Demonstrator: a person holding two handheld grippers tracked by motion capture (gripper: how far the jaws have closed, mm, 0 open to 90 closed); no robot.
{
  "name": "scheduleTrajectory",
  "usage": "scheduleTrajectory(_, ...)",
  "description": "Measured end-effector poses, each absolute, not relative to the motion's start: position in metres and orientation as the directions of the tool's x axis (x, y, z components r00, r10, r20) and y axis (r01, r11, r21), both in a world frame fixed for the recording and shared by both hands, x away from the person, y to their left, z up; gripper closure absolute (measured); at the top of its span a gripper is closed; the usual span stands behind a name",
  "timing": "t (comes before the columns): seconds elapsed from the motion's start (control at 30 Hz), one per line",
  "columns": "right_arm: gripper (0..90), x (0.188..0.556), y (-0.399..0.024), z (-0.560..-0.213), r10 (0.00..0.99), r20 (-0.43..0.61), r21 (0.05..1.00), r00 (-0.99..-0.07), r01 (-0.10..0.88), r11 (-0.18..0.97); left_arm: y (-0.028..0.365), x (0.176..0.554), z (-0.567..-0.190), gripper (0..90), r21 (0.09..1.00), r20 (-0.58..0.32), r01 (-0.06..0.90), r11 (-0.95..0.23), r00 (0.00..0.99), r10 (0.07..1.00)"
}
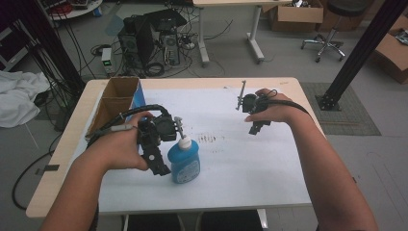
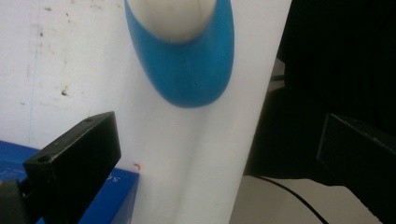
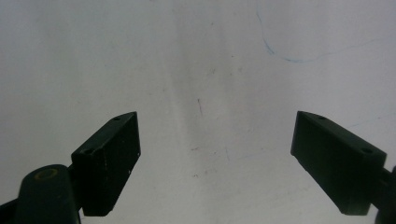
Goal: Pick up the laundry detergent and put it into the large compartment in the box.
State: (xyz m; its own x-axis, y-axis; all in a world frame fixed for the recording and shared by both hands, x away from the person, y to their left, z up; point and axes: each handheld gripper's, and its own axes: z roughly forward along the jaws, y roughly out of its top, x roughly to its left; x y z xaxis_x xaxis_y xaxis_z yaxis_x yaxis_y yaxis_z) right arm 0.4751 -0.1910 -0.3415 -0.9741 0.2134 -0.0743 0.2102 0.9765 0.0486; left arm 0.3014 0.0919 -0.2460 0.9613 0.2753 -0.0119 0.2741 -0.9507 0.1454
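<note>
A blue bottle (image 1: 184,163) with a white cap (image 1: 183,142) stands on the white sheet (image 1: 250,163) near the table's front. My left gripper (image 1: 163,161) is right beside it on its left, held in the person's left hand. In the left gripper view the jaws stand wide apart and the blue bottle (image 2: 191,65) sits ahead of the left gripper (image 2: 219,128), not between the pads. My right gripper (image 1: 255,120) hovers over the sheet at the back right. In the right gripper view the right gripper (image 3: 215,123) is open above bare sheet with nothing between its fingers.
An open cardboard box (image 1: 113,103) stands at the table's back left with a blue box (image 1: 139,95) against it. The blue box (image 2: 116,196) also lies below the left jaw. The table's front edge (image 2: 254,140) runs close to the bottle. Computers and cables sit on the floor beyond.
</note>
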Motion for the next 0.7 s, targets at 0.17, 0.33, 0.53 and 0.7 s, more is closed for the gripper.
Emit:
scheduleTrajectory(0.17, 15.9, 0.475, -0.191, -0.341, 0.212, -0.075, 0.055, -0.974, 0.208, 0.977, 0.085, 0.305, -0.243, 0.1, 0.148, -0.022, 0.280, -0.949, 0.960, 0.280)
scheduleTrajectory(0.33, 15.9, 0.473, -0.190, -0.342, 0.209, -0.080, 0.053, -0.975, 0.206, 0.977, 0.081, 0.315, -0.244, 0.0, 0.156, -0.044, 0.322, -0.934, 0.947, 0.320)
scheduleTrajectory(0.53, 15.8, 0.473, -0.188, -0.343, 0.204, -0.082, 0.049, -0.976, 0.200, 0.978, 0.079, 0.321, -0.249, 0.1, 0.171, -0.084, 0.347, -0.922, 0.938, 0.338)
scheduleTrajectory(0.7, 15.9, 0.473, -0.187, -0.344, 0.204, -0.082, 0.051, -0.976, 0.200, 0.979, 0.074, 0.321, -0.253, 0.0, 0.156, -0.082, 0.377, -0.913, 0.926, 0.369)
